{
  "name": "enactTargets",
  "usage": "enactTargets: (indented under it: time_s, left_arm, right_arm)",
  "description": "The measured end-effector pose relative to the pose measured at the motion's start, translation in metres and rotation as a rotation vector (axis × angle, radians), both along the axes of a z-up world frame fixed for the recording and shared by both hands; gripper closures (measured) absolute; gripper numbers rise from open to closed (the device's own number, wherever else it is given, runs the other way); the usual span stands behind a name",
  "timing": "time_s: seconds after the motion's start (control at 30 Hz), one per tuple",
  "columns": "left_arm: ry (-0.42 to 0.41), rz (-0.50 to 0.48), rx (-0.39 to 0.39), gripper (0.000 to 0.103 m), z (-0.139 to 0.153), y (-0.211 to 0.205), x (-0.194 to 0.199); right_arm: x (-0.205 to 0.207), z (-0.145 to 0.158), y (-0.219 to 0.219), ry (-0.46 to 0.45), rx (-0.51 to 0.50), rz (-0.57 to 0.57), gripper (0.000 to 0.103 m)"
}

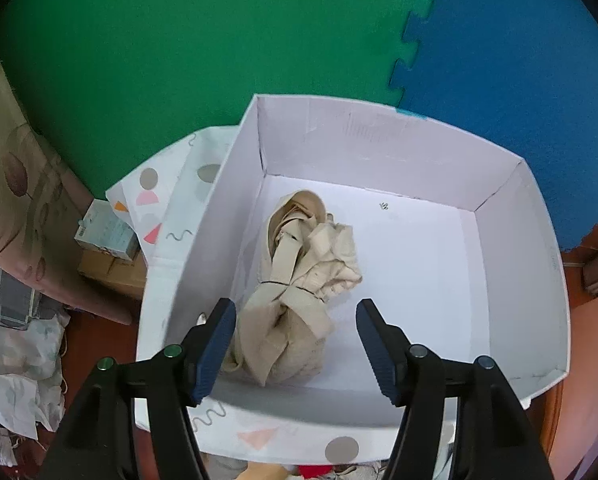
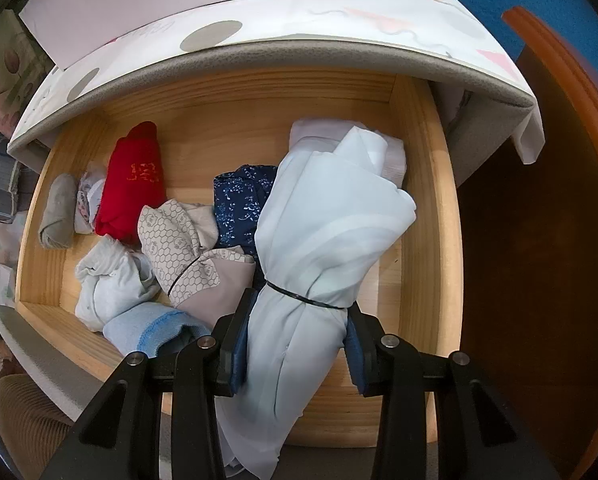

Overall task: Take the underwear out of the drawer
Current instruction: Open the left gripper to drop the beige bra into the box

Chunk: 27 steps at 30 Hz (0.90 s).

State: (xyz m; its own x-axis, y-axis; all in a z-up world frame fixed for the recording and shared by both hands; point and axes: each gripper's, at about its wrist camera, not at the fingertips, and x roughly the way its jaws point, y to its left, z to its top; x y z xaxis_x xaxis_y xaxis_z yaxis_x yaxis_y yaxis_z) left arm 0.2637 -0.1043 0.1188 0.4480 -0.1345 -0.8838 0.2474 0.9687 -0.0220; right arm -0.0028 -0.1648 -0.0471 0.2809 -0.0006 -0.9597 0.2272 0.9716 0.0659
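My right gripper (image 2: 295,344) clamps pale bundle (image 2: 323,232) over drawer (image 2: 427,184).
Left gripper (image 1: 295,344) wide open, holding nothing; beige bundle (image 1: 303,280) at 12 in white box (image 1: 515,240).

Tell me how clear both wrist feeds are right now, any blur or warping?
Left wrist: sharp on the beige bundle between the open left tongs; white box walls bow from fisheye. Right wrist: pale blue bundle crisp in the right tongs; drawer edges curve, orange chair edge smeared.

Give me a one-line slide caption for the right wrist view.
Right gripper shut on a pale blue bundle above the open wooden drawer of folded underwear.
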Motion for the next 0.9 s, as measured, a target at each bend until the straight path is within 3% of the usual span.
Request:
enactTargets:
  time_s: [0.23, 0.53, 0.73, 0.9]
  left_arm:
    - [-0.042, -0.043, 0.006, 0.039, 0.029, 0.014, -0.030]
    - [-0.091, -0.070, 0.041, 0.039, 0.054, 0.063, -0.082]
    - [-0.120, -0.068, 0.093, 0.039, 0.041, 0.095, -0.125]
    - [-0.107, -0.011, 0.078, 0.039, 0.002, 0.117, -0.162]
  right_arm:
    - [0.002, 0.000, 0.002, 0.000, -0.019, 0.001, 0.067]
    - [0.001, 0.000, 0.007, -0.001, -0.055, 0.002, 0.067]
    - [0.000, 0.002, 0.009, -0.008, -0.066, -0.003, 0.067]
    - [-0.002, 0.003, 0.010, -0.024, -0.075, -0.005, 0.067]
